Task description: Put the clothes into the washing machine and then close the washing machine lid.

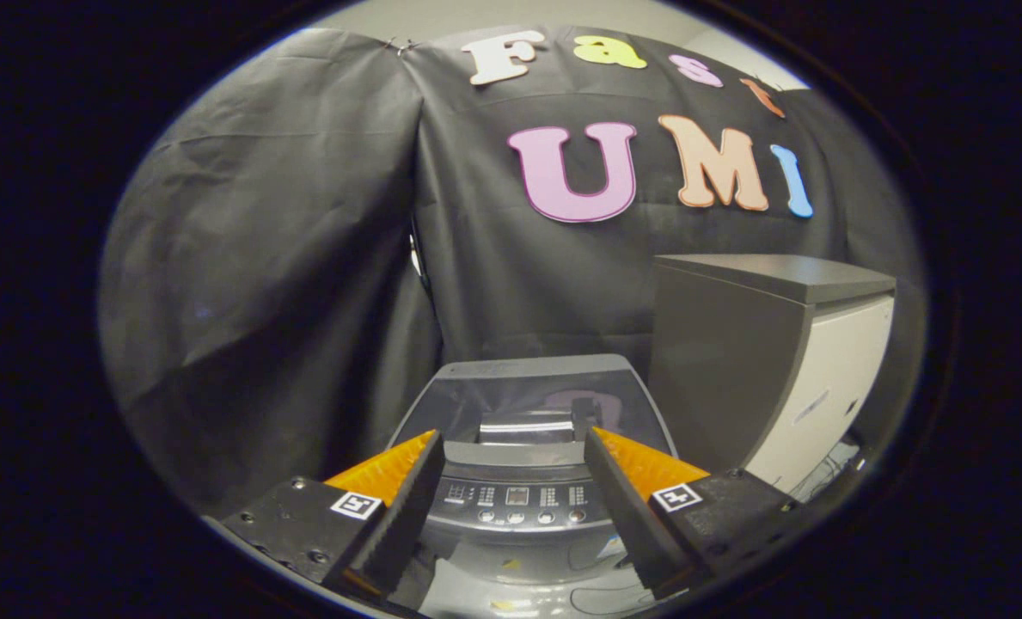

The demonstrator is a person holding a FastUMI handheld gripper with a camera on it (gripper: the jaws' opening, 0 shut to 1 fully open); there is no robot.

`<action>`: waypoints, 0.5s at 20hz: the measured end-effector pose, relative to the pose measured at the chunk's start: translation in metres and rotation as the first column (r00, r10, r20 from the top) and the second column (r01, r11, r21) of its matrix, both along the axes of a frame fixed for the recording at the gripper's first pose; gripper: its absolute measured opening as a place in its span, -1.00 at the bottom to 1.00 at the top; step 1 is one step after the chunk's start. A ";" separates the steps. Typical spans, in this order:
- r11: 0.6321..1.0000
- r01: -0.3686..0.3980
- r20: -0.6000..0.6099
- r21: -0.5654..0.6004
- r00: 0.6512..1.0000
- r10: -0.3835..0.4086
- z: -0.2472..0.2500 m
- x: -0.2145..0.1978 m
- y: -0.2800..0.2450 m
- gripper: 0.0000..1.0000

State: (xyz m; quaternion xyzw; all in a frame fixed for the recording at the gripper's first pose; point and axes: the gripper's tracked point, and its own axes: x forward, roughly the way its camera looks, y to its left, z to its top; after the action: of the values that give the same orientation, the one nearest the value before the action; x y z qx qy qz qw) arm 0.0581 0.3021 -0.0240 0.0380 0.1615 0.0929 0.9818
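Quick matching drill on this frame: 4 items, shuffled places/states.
Items:
1. washing machine lid
2. control panel
3. grey cabinet
4. tool

Places/states:
A. open, fingers apart, nothing between them
B. stands beside the machine, against the black cloth wall
C. between the fingers, with buttons in rows
D. beyond the fingers, dark glossy panel

Pairs: 1-D, 2-C, 3-B, 4-A

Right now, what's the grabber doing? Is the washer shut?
Gripper open, holding nothing. Washing machine between the fingers, lid looks down. Grey cabinet beside it, not in the way.
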 end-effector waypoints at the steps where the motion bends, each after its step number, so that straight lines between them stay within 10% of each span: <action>1: 1.000 0.002 0.008 0.018 1.000 -0.002 0.008 -0.005 -0.003 0.97; 10: 0.997 0.020 0.163 -0.071 0.987 -0.008 0.080 -0.049 -0.048 0.94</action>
State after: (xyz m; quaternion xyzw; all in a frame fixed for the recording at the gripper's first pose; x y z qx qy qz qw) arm 0.0090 0.2538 0.0561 -0.0043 0.0840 0.0828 0.9930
